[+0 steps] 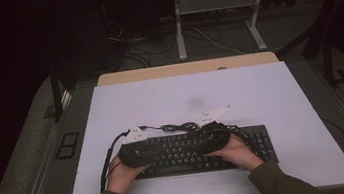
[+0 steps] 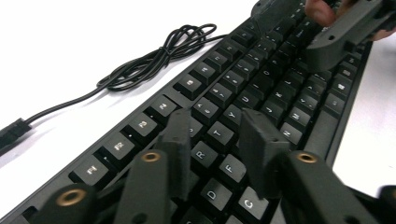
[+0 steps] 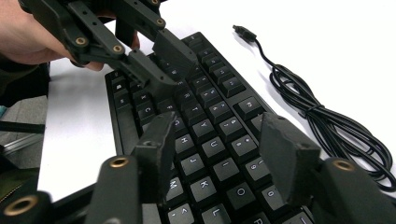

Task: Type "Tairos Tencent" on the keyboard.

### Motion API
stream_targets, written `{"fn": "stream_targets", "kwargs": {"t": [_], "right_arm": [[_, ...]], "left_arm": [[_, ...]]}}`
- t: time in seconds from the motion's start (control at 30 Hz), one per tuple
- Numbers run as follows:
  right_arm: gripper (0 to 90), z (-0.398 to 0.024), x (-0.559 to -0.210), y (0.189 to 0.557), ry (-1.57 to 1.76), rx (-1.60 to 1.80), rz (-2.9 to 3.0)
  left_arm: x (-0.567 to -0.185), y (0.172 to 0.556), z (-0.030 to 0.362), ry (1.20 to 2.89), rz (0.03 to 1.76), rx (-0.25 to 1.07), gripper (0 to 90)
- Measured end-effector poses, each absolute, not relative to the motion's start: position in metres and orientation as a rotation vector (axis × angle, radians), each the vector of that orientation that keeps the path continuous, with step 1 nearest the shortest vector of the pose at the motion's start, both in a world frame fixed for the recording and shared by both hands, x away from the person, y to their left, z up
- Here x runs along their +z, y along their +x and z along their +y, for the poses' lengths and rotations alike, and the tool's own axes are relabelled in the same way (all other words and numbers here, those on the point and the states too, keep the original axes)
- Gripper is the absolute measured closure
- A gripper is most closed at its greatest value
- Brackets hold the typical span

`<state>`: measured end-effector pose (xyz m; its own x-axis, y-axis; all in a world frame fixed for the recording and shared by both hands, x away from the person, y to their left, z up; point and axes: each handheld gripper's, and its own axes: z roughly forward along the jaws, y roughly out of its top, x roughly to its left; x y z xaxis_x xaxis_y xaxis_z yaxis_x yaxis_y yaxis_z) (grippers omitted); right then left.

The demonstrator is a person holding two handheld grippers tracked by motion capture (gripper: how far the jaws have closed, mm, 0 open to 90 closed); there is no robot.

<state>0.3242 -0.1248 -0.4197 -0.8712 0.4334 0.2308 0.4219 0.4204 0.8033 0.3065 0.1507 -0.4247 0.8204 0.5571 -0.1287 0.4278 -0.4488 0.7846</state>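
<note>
The desk (image 1: 260, 90) is a flat, pale matte sheet with a strip of light wood along its far edge, standing in a dim room with grey carpet; a metal stand (image 1: 216, 5) and loose floor cables (image 1: 203, 40) lie in the upper middle of the high view. A black mechanical keyboard (image 1: 262, 143) sits low in the centre of that frame, near the person's edge of the desk, its square keycaps faintly glossy with white legends. Its thin black cord (image 2: 154, 58) lies coiled in a loose bundle on the desk just behind it, ending in a plug. The left gripper (image 2: 219, 140) hovers low over the letter keys, its blocky matte-black jaws partly open with nothing between them. The right gripper (image 3: 219, 149) stands the same way over the keys, jaws apart and empty, brass rivets showing at the linkages
</note>
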Motion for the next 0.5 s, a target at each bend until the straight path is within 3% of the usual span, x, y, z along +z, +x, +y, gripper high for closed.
{"fn": "stream_targets", "kwargs": {"t": [0.27,0.5], "right_arm": [[61.0,-0.1284,-0.4184,0.3235,0.779,1.483,2.650],[77.7,-0.1342,-0.4171,0.3235,0.776,1.473,2.662]], "left_arm": [[-0.4244,0.3031,0.1494,2.115,0.708,0.192,43.3],[-0.4241,0.3021,0.1496,2.103,0.706,0.204,34.0]]}}
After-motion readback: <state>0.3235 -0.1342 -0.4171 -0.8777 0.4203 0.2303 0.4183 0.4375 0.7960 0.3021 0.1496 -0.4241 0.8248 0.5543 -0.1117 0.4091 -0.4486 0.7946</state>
